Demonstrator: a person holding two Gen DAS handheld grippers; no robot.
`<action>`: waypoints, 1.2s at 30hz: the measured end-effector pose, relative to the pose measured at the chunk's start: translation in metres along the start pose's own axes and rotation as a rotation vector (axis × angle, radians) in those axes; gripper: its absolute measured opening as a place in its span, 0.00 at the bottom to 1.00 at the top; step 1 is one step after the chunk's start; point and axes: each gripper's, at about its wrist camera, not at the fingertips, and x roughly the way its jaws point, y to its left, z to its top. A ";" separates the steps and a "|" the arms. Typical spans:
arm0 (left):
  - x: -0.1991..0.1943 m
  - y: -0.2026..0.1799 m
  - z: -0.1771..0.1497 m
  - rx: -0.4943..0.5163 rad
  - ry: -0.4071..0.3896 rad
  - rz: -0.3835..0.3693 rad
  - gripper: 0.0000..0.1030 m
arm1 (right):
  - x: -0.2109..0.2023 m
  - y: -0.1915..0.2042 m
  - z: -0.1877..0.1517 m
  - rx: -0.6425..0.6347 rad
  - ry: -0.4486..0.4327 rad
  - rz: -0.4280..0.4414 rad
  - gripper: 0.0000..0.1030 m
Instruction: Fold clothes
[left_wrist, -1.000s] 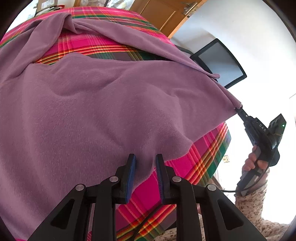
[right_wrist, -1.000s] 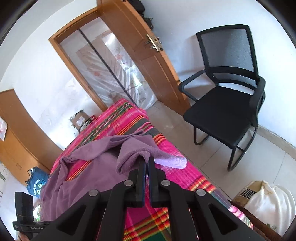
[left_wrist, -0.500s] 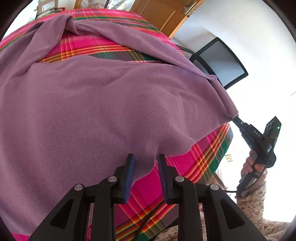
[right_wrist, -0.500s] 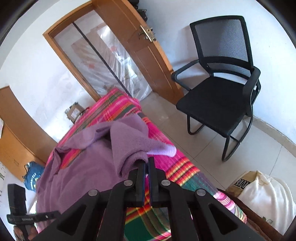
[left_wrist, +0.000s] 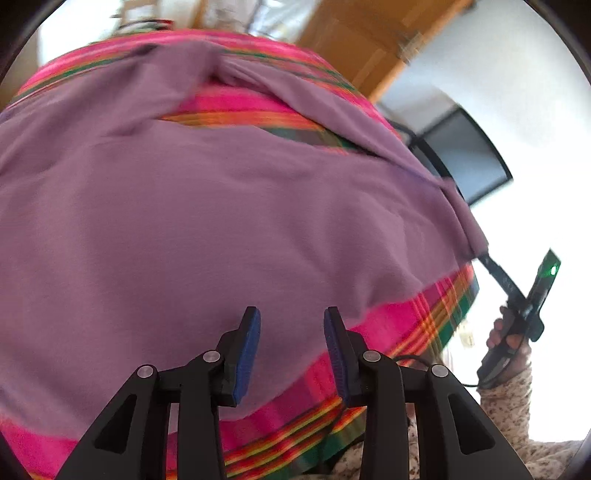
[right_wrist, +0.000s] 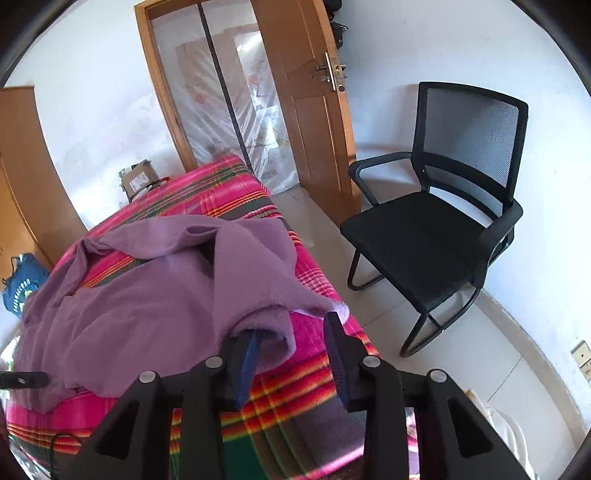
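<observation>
Releasing the purple garment (left_wrist: 221, 221) spread across the frame's middle on the plaid bed (right_wrist: 229, 184), you have both the left gripper (left_wrist: 291, 347) and right gripper (right_wrist: 293, 354) opening, gripping nothing; next, judge a fresh edge to fold.

Bare tiled floor (right_wrist: 376, 310) lies open between the plaid-covered bed (right_wrist: 295, 387) and black chair (right_wrist: 436, 236).
</observation>
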 end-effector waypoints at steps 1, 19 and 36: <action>-0.010 0.010 -0.002 -0.028 -0.025 0.012 0.37 | 0.001 0.000 0.001 0.005 -0.002 0.009 0.34; -0.106 0.162 -0.094 -0.576 -0.210 0.193 0.46 | 0.008 0.000 0.013 0.083 -0.025 0.021 0.04; -0.091 0.121 -0.067 -0.464 -0.214 0.148 0.47 | -0.024 -0.019 0.016 0.168 -0.106 0.017 0.03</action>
